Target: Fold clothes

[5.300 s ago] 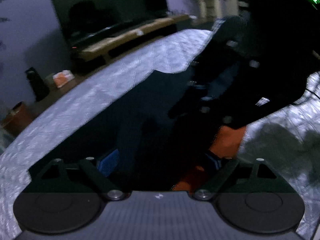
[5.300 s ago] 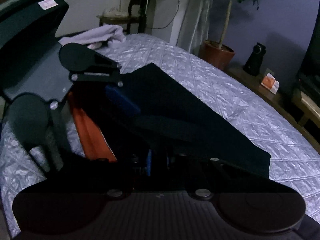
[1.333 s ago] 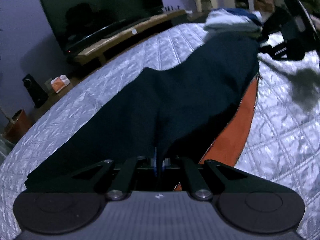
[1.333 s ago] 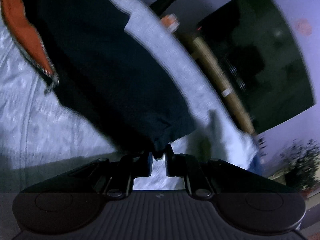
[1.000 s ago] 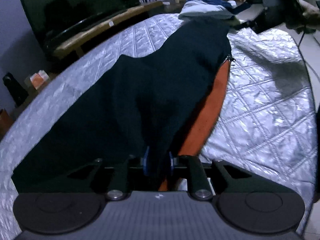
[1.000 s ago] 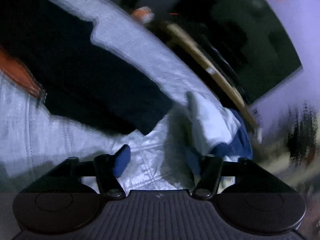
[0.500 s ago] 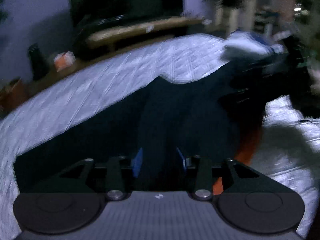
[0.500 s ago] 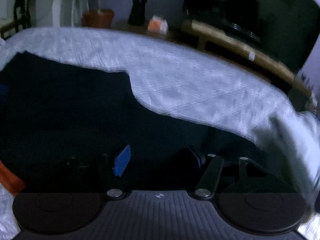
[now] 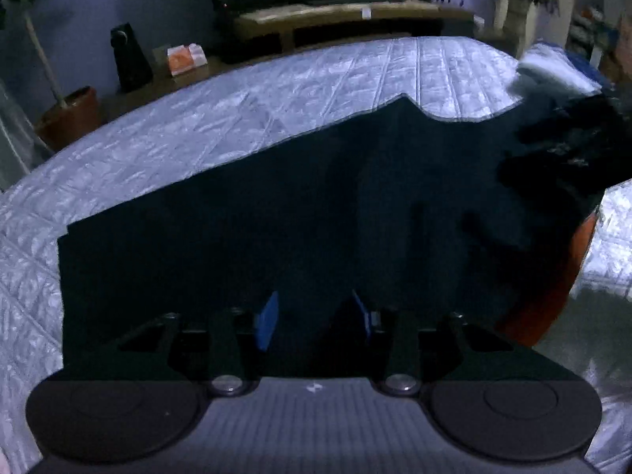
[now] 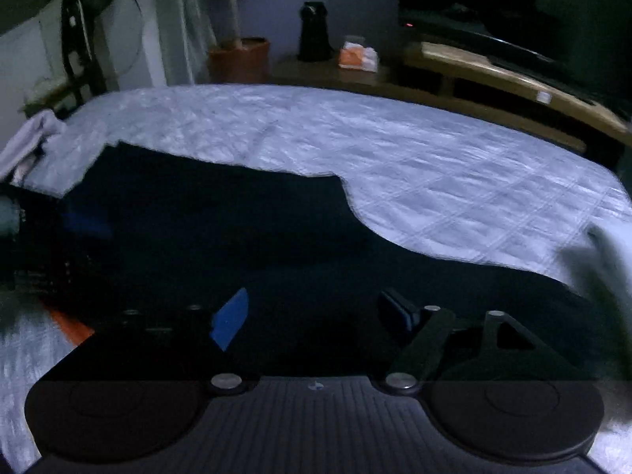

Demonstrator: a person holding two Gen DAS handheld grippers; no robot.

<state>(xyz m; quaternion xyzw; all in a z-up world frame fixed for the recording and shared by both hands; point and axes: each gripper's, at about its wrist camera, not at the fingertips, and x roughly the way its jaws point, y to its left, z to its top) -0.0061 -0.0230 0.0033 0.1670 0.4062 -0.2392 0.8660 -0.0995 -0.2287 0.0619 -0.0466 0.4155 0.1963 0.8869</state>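
left tongs point(image 9: 314, 318): sitting apart, blue pads point(image 9: 266, 322) spread, nothing between them; hovering low over the jacket's near edge.
right tongs point(image 10: 316, 316): also gaping wide, blue pad point(image 10: 231, 318) on one side, darker pad on the other, nothing gripped; hanging over the jacket.
jacket point(image 9: 300, 213): dark navy, lying spread flat on the bed point(image 9: 245, 118), running across both views; far edge showing a curved notch point(image 10: 351, 197).
lining point(image 9: 553, 288): orange strip peeking out along the jacket's right side in the left view; a small orange patch point(image 10: 65, 326) showing at lower left in the right view.
other tongs in the left view: dark blurred shape point(image 9: 565, 154) lying over the jacket's right end; details not resolving.
pile point(image 9: 549, 73): light clothes with something blue, sitting at the bed's far right corner, apart from the jacket.
cloth point(image 10: 29, 146): pale garment bunching at the bed's left edge in the right view.
background: TV point(image 10: 513, 4) standing on a wooden bench point(image 9: 351, 15); black speaker point(image 10: 314, 31), orange box point(image 10: 357, 55), plant pot point(image 10: 239, 59) beyond the bed.
lighting: dim, some motion blur at frame edges.
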